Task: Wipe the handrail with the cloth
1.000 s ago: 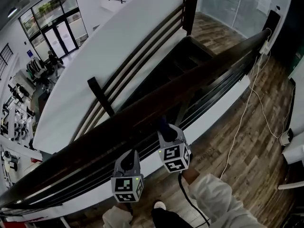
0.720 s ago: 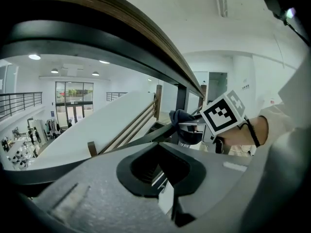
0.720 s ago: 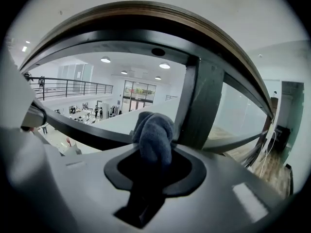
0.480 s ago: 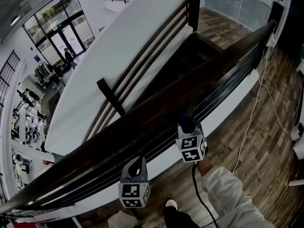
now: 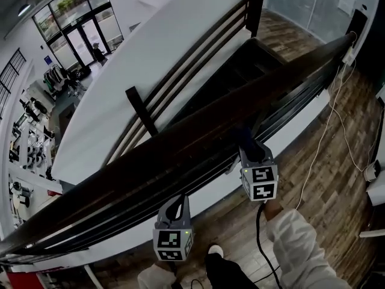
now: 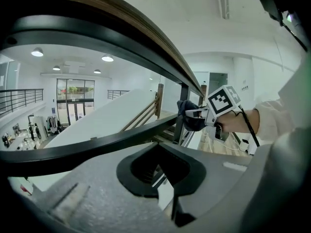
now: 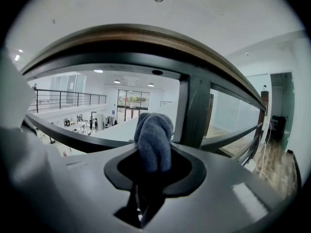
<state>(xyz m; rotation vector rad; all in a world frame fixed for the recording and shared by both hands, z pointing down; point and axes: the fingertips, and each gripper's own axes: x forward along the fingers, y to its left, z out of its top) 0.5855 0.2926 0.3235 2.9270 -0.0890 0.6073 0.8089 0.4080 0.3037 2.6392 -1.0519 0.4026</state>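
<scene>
The dark wooden handrail (image 5: 198, 140) runs from lower left to upper right across the head view. My right gripper (image 5: 251, 150) sits just under its near side, shut on a bunched dark blue-grey cloth (image 7: 154, 139). The cloth pokes up toward the rail's underside (image 7: 146, 39). In the left gripper view the cloth (image 6: 191, 116) shows as a dark wad by a baluster. My left gripper (image 5: 174, 206) hangs lower and to the left, below the rail (image 6: 146, 30). Its jaws are together with nothing between them.
Black metal bars (image 5: 180, 182) run under the handrail, with upright posts (image 7: 194, 111) between them. Behind is a stairwell with a white sloped wall (image 5: 150, 59). A white cable (image 5: 325, 137) trails over the wooden floor (image 5: 325, 179) at the right.
My right gripper has slid to the right and upward along the handrail with the cloth. The left gripper has stayed roughly where it was below the rail.
</scene>
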